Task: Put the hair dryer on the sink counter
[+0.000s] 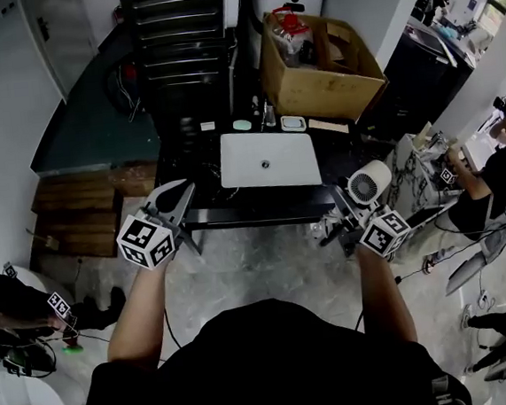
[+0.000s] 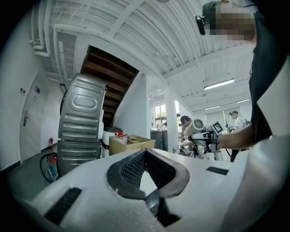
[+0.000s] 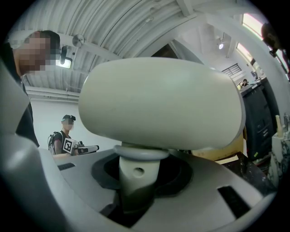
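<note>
A white hair dryer (image 1: 369,183) stands upright in my right gripper (image 1: 348,215), just in front of the dark counter's (image 1: 254,213) right front corner. In the right gripper view its rounded barrel (image 3: 158,104) fills the picture, and its handle sits between the jaws of my right gripper (image 3: 138,177), which is shut on it. My left gripper (image 1: 181,191) is held level at the counter's left front edge. Its pad tips meet in the left gripper view (image 2: 145,152), with nothing between them. That view also shows the hair dryer (image 2: 195,126) far off to the right.
A closed white laptop (image 1: 269,159) lies on the counter. Behind it are small items and a cardboard box (image 1: 320,66) with a bottle inside. A dark ribbed appliance (image 1: 179,35) stands at the back. A wooden pallet (image 1: 80,209) lies at the left, and a person (image 1: 499,173) sits at the right.
</note>
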